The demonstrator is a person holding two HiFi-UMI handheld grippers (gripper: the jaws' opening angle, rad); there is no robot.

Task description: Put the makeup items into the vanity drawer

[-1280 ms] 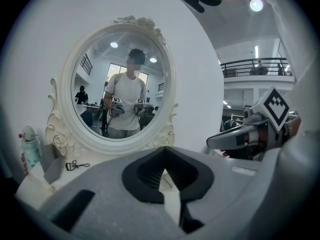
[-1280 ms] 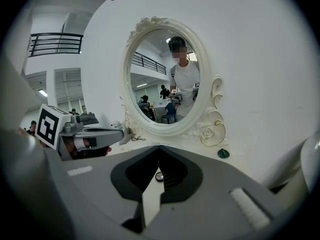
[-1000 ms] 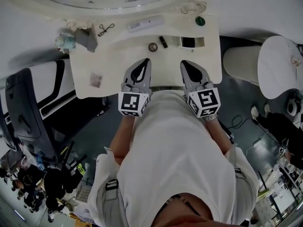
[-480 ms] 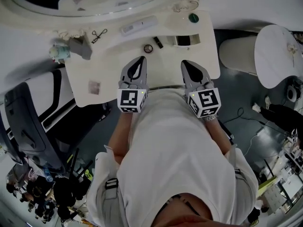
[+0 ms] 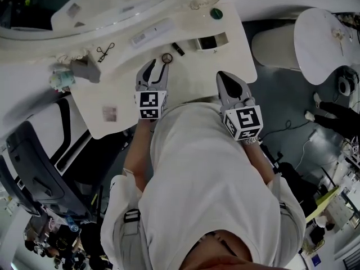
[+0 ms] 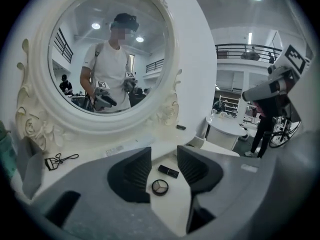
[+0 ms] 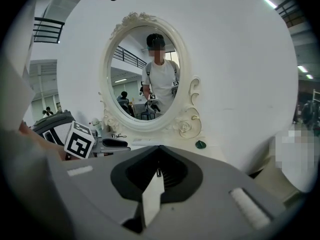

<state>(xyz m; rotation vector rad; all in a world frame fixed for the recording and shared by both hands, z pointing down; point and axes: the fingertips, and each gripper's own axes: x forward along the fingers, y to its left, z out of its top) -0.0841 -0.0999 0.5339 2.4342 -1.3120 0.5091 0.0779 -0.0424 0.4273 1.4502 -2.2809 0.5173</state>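
Left tongs (image 6: 164, 160) sank toward the white desk (image 5: 197, 79), jaws just opening, nothing between them; the small round black compact (image 6: 160, 187), likely the next pick, lies just ahead. Right tongs (image 7: 159, 172) are clenched and empty.

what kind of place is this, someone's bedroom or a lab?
Probably a staged vanity corner inside a lab or workshop hall, not a home. A white vanity table with an ornate oval mirror holds a compact and an eyelash curler, but a mezzanine railing and a bystander show behind it.
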